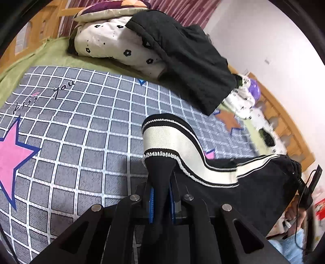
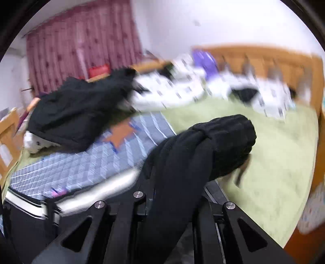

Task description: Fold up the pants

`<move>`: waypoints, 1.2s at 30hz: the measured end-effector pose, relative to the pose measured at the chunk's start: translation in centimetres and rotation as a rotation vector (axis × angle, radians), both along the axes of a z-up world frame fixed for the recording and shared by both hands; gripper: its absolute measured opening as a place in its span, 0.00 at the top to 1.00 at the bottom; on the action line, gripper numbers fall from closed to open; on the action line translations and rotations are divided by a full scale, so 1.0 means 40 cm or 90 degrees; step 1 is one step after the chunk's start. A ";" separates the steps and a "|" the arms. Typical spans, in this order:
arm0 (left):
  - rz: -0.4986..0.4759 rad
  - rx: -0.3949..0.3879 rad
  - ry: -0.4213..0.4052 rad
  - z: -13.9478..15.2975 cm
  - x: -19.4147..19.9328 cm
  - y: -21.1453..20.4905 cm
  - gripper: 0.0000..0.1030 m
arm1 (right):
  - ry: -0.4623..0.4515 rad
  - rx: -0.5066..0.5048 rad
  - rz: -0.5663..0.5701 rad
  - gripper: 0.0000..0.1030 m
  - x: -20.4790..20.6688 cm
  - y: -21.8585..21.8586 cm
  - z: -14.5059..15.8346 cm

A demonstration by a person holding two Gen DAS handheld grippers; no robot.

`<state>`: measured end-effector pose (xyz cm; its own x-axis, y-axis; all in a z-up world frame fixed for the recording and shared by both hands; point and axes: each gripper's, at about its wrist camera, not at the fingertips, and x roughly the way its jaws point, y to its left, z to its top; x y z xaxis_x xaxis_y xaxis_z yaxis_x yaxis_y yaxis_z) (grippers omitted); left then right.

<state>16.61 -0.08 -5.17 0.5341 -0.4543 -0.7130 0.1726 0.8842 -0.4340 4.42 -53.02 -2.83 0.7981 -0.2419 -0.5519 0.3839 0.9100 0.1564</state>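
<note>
I'm working in a bedroom at home. Ahead of my left tongs (image 1: 161, 195) lies a bed under a grey grid-patterned blanket (image 1: 85, 130) with pink stars, over a green sheet (image 1: 50, 54). Beyond it sit a flower-print duvet (image 1: 113, 42) and a cushion (image 1: 105, 10). A wooden headboard (image 2: 264, 61) stands far ahead of my right tongs (image 2: 174, 195), and pink curtains (image 2: 85, 40) hang to the left.
</note>
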 end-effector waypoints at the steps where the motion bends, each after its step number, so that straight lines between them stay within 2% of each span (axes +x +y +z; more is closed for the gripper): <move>1: 0.003 -0.022 0.005 0.011 0.009 0.016 0.89 | -0.015 -0.001 0.010 0.90 0.010 0.024 0.032; 2: 0.008 -0.042 0.005 0.023 0.016 0.038 0.89 | -0.029 -0.005 0.019 0.90 0.023 0.049 0.068; 4: 0.019 -0.045 -0.006 0.051 0.023 0.070 0.89 | -0.058 -0.006 0.045 0.90 0.048 0.103 0.140; 8: 0.068 0.027 -0.037 0.131 0.025 0.185 0.89 | -0.108 0.038 0.134 0.90 0.086 0.202 0.245; 10: 0.096 0.076 -0.049 0.162 0.023 0.261 0.89 | -0.131 0.055 0.174 0.90 0.100 0.243 0.258; 12: 0.116 0.122 -0.053 0.162 0.026 0.315 0.88 | -0.127 0.066 0.203 0.90 0.126 0.285 0.233; 14: 0.132 0.160 -0.036 0.113 0.039 0.369 0.88 | -0.088 0.075 0.223 0.90 0.168 0.311 0.168; 17: 0.133 0.212 0.023 -0.030 0.069 0.410 0.87 | 0.051 0.084 0.249 0.89 0.247 0.346 -0.001; 20: 0.155 0.278 0.081 -0.151 0.095 0.417 0.82 | 0.252 0.036 0.198 0.86 0.321 0.349 -0.210; 21: 0.155 0.295 0.085 -0.156 0.100 0.415 0.73 | 0.274 0.038 0.208 0.87 0.323 0.347 -0.236; 24: 0.210 0.327 0.065 -0.119 0.094 0.422 0.41 | 0.252 0.020 0.248 0.81 0.294 0.350 -0.220; 25: 0.231 0.320 0.042 -0.097 0.082 0.431 0.39 | 0.264 0.025 0.250 0.78 0.288 0.354 -0.213; 28: 0.242 0.295 0.010 -0.062 0.056 0.434 0.39 | 0.297 0.020 0.246 0.67 0.246 0.350 -0.205; 29: 0.238 0.287 0.001 -0.051 0.049 0.433 0.38 | 0.301 -0.002 0.237 0.55 0.231 0.346 -0.194; 30: 0.233 0.276 -0.012 -0.042 0.038 0.426 0.38 | 0.291 -0.040 0.215 0.50 0.204 0.349 -0.182; 32: 0.225 0.271 -0.023 -0.033 0.019 0.402 0.35 | 0.266 -0.059 0.200 0.50 0.155 0.326 -0.167; 34: 0.211 0.266 -0.023 -0.038 0.018 0.383 0.35 | 0.227 -0.045 0.176 0.51 0.130 0.317 -0.143; 36: 0.202 0.263 -0.010 -0.053 0.015 0.355 0.35 | 0.168 -0.051 0.168 0.52 0.119 0.327 -0.111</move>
